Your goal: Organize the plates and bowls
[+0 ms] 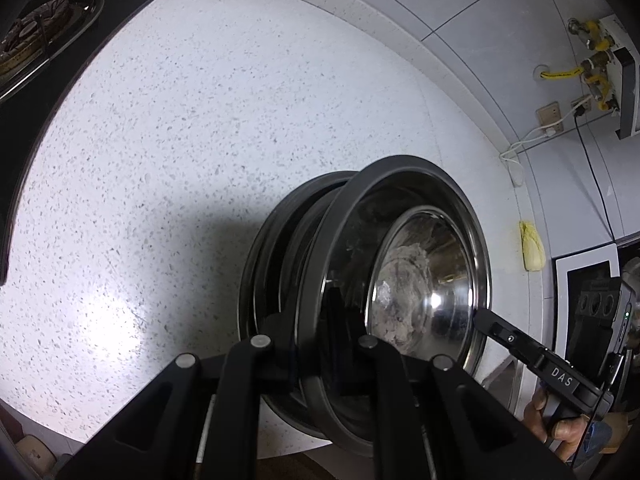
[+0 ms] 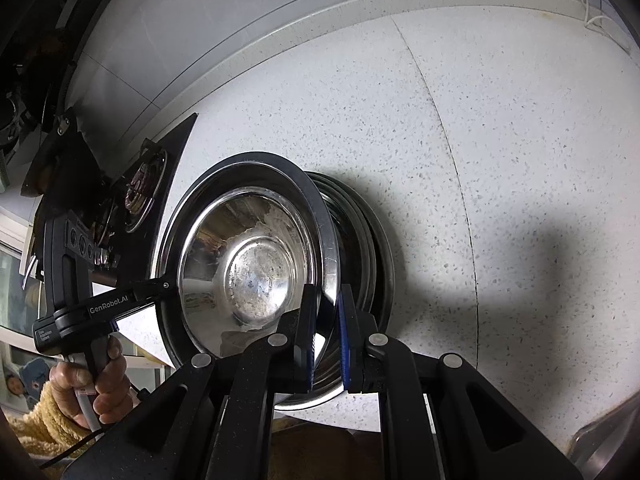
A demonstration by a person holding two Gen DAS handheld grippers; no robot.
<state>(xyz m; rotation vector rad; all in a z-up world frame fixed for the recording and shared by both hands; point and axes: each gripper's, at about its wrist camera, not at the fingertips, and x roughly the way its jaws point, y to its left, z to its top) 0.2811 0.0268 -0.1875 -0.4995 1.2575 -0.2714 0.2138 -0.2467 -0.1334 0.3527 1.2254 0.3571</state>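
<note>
Both tongs pinch opposite rims of the steel bowl: left tongs (image 1: 316, 344) on one edge, right tongs (image 2: 326, 332) on the other. It hangs tilted just above the stacked bowls (image 2: 368, 248) on the speckled tabletop (image 1: 180, 140). Next: level, lower, nest, then release.

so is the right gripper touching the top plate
Touching. The right wrist view shows the right gripper with its blue pads closed on the rim of the top plate, metal pinched between them with no gap.
</note>
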